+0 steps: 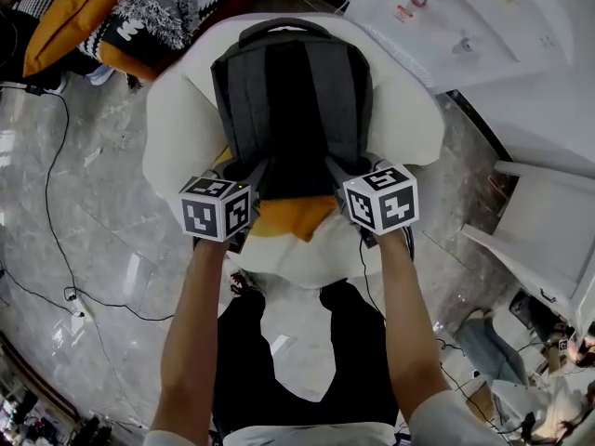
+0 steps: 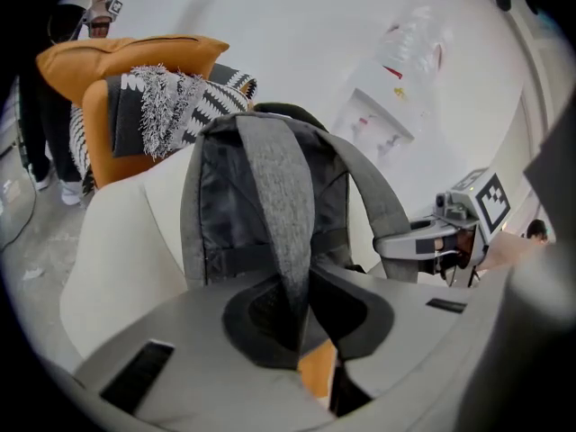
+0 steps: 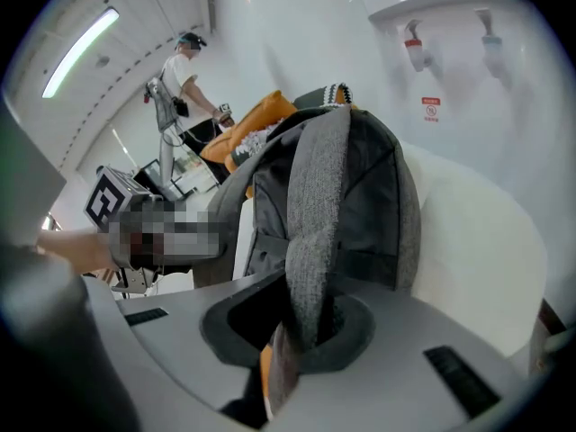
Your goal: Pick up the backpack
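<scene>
A dark grey backpack [image 1: 293, 110] rests back-side up on a cream armchair [image 1: 177, 119], its two shoulder straps running toward me. My left gripper [image 2: 301, 318] is shut on the left shoulder strap [image 2: 283, 205], which is pinched between the black pads. My right gripper [image 3: 301, 322] is shut on the right shoulder strap [image 3: 315, 214] in the same way. In the head view the two marker cubes sit at the pack's lower corners, the left gripper [image 1: 244, 191] and the right gripper [image 1: 346, 190] on either side of an orange cushion [image 1: 293, 216].
An orange chair [image 2: 99, 79] with black-and-white pillows [image 1: 163, 7] stands behind the armchair to the left. White furniture [image 1: 548, 221] is at the right. Cables [image 1: 56, 184] trail over the marble floor. A person [image 3: 180, 84] stands in the background.
</scene>
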`<control>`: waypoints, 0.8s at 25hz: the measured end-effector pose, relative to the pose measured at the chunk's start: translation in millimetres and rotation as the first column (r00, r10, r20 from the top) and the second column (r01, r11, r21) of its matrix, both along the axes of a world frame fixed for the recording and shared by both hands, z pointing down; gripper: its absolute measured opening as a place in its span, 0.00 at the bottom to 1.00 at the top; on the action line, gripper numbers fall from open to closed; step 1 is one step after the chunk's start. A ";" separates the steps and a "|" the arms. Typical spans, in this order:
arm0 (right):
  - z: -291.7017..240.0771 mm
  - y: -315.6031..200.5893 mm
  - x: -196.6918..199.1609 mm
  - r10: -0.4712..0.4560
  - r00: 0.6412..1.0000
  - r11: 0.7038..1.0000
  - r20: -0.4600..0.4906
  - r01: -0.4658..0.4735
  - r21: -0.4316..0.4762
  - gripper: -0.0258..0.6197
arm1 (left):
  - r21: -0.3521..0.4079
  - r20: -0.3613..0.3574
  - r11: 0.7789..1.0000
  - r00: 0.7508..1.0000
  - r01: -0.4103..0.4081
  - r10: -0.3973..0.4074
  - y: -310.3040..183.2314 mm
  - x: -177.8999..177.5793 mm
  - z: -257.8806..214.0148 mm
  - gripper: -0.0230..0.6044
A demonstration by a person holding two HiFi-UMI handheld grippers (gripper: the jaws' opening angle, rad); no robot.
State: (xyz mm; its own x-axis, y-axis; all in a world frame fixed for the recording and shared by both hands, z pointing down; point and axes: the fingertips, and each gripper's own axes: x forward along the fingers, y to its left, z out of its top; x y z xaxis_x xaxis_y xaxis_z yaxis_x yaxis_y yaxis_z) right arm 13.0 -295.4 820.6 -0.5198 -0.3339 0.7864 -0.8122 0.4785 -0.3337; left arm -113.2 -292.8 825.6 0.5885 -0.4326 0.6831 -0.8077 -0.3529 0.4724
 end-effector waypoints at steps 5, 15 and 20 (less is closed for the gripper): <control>-10.1 12.4 6.5 0.004 1.000 1.000 -0.006 -0.004 -0.026 0.09 | -0.033 -0.013 0.999 1.000 -0.011 0.011 13.7 3.5 -9.4 0.11; -29.5 42.0 14.4 0.030 0.999 0.998 -0.018 -0.031 -0.058 0.09 | -0.048 -0.069 0.999 0.998 -0.011 0.008 41.9 12.5 -33.0 0.11; -34.9 61.9 22.0 0.059 0.998 0.995 -0.021 -0.061 -0.085 0.09 | -0.052 -0.098 0.999 0.995 -0.005 0.000 61.7 20.1 -44.6 0.11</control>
State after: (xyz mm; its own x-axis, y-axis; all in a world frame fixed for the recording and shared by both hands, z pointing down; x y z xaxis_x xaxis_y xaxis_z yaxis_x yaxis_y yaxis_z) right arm 35.0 -233.5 785.7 -0.4861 -0.2949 0.8227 -0.8449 0.3992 -0.3561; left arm -93.1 -231.1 781.0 0.6546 -0.3963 0.6438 -0.7559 -0.3276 0.5669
